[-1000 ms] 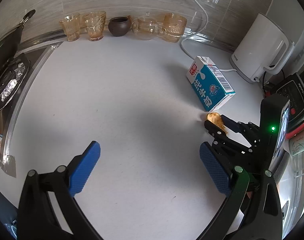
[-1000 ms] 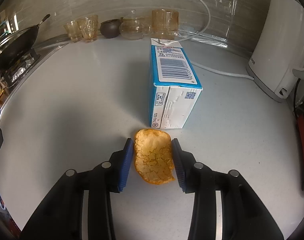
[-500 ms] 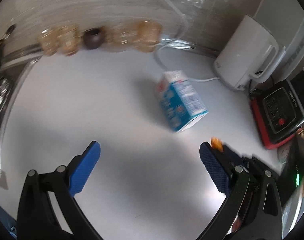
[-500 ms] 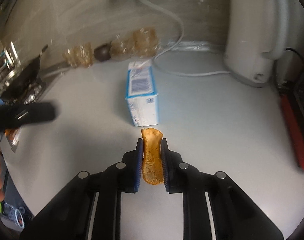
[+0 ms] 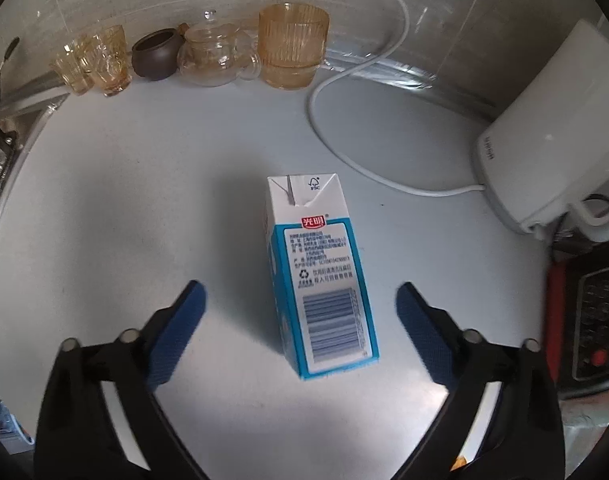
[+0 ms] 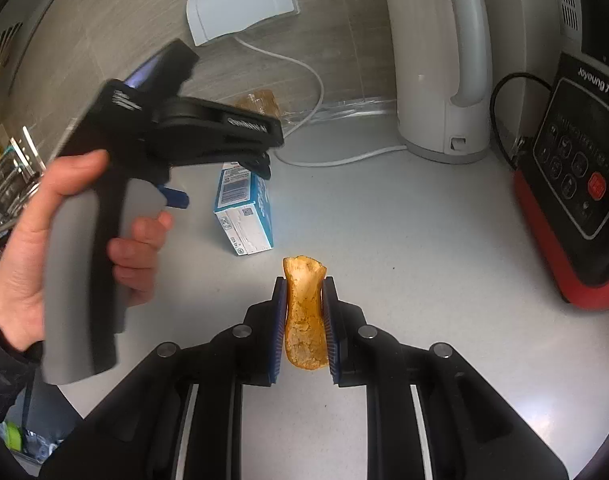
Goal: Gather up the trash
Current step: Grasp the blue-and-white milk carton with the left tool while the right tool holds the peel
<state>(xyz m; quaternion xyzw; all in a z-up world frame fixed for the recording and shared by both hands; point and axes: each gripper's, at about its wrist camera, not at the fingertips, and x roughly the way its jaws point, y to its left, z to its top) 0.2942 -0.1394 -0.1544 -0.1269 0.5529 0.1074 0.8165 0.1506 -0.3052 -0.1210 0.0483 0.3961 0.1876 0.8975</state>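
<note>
Two pieces of trash remain: the right tool pinches the light, limp orange peel, while the left tool, jaws just narrowing but wide apart, straddles the milk carton lying on the desk. Light, crushable; grip its long sides. Kettle at two o'clock, cable at twelve.

From the left hand-held gripper we look steeply down, close over the milk carton – from the right one, lower across the tabletop. We see carton and kettle in both.
</note>
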